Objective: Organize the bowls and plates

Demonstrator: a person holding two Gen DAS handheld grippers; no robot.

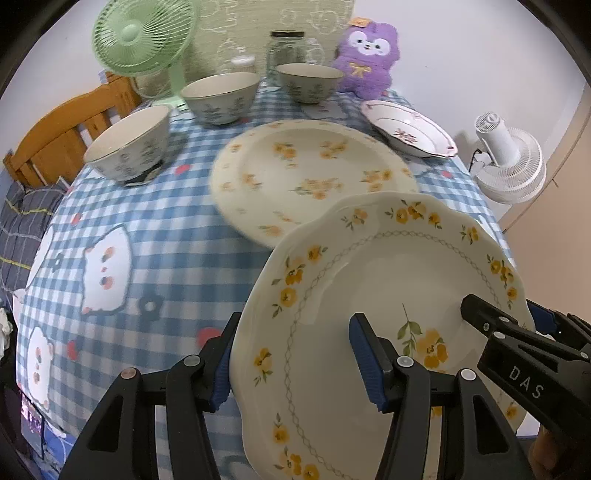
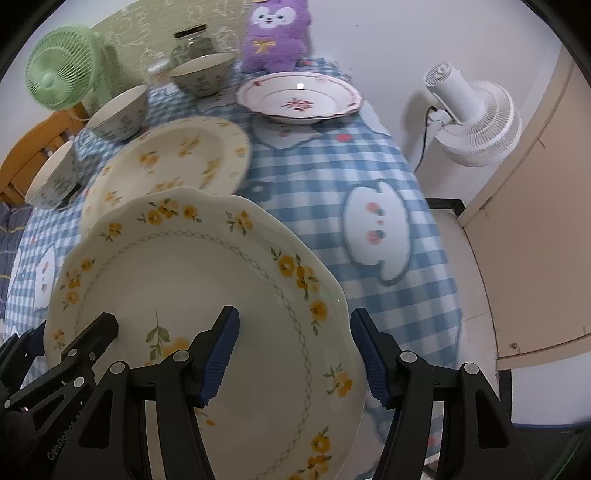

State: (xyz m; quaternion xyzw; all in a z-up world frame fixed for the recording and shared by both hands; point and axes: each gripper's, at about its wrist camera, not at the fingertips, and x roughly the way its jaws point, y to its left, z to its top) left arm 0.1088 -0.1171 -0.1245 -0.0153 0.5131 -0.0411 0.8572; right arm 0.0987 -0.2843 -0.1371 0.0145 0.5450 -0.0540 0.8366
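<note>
Read in white capitals "DAS" on the black body of the right gripper (image 1: pixel 495 325), seen from the left wrist view at the lower right, beside the scalloped plate (image 1: pixel 388 280). Read "GenRobot" in small white letters on the black body of the left gripper (image 2: pixel 79 334), seen from the right wrist view at the lower left; letters after it cut off and not readable. Noticed an orange tag (image 1: pixel 360 22) on the head of the purple plush toy (image 1: pixel 367 59), but its print too small to read.
</note>
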